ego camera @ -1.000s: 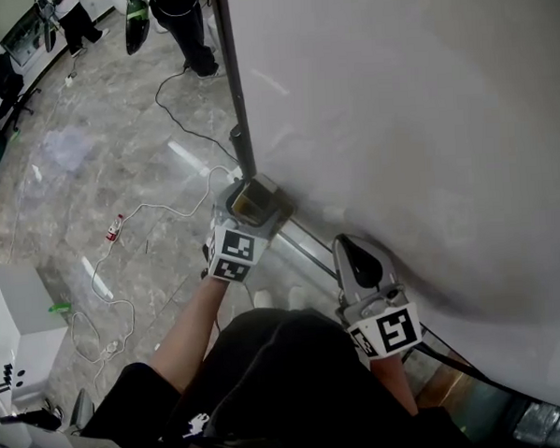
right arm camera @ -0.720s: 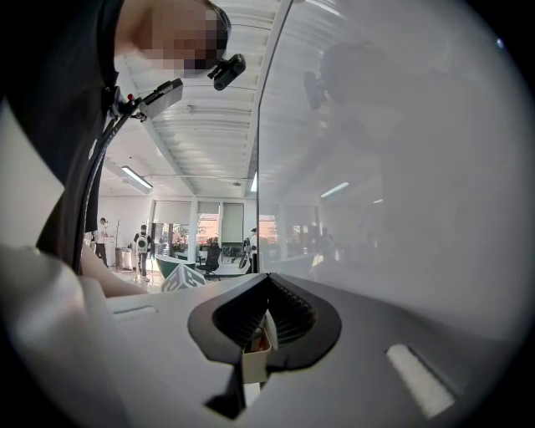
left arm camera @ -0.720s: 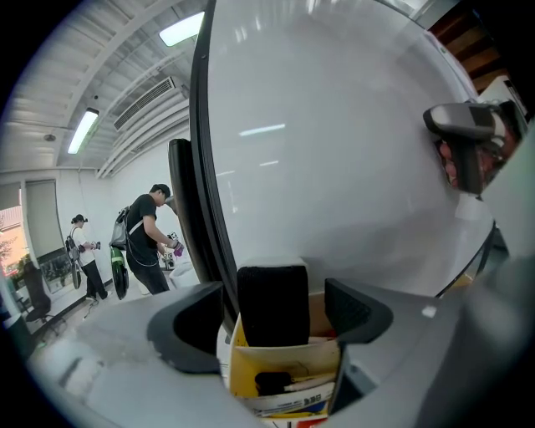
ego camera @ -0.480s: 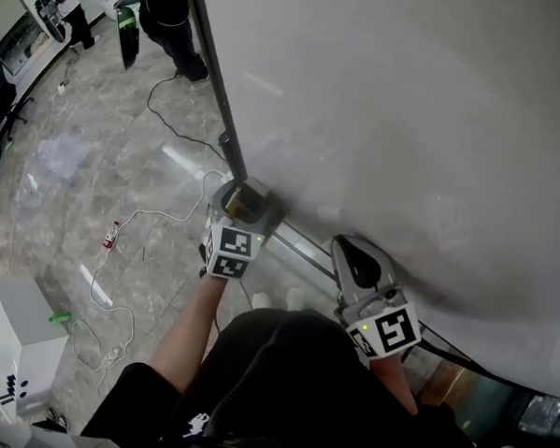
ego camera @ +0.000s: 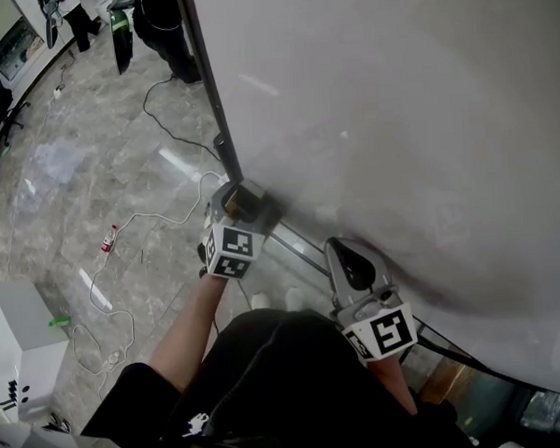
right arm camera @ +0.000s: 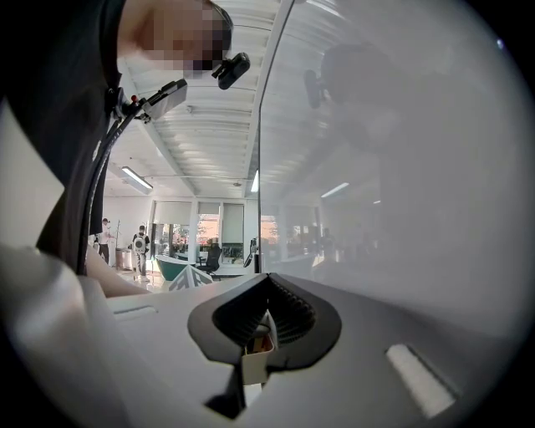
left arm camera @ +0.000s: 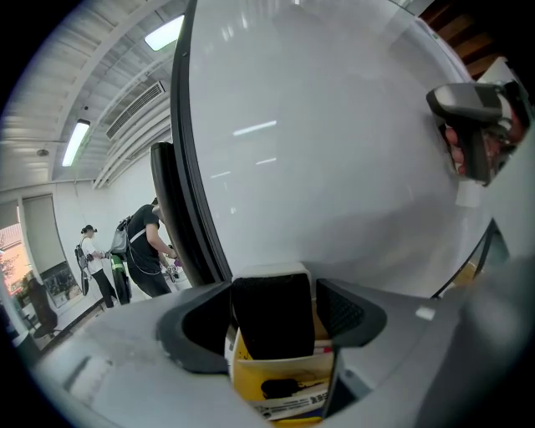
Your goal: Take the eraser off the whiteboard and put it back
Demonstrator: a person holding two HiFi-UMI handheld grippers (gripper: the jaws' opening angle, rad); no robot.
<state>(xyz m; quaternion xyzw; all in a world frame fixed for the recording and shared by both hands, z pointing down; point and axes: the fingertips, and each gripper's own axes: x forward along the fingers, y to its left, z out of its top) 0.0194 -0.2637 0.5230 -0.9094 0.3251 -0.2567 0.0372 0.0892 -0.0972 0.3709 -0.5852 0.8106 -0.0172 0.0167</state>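
The eraser [ego camera: 247, 202], with black felt, a white back and a yellow label, sits at the lower left corner of the whiteboard [ego camera: 396, 119]. My left gripper [ego camera: 244, 209] reaches around it. In the left gripper view the eraser [left arm camera: 272, 322] fills most of the space between the jaws of the left gripper [left arm camera: 274, 288]. The jaws have just been closing, and a thin gap still shows at the right pad. My right gripper [ego camera: 343, 250] rests by the board's lower edge with its jaws together, shut on nothing [right arm camera: 267, 277].
The board's dark side post [ego camera: 207, 91] runs up from the eraser. Cables [ego camera: 123, 273] and a small red and white bottle [ego camera: 106, 242] lie on the marble floor at left. People [ego camera: 162, 28] stand at the far top left. A white cabinet [ego camera: 14, 326] stands at the left edge.
The left gripper has stayed at the eraser and barely shifted. The right gripper has kept still. The head view has drifted a little.
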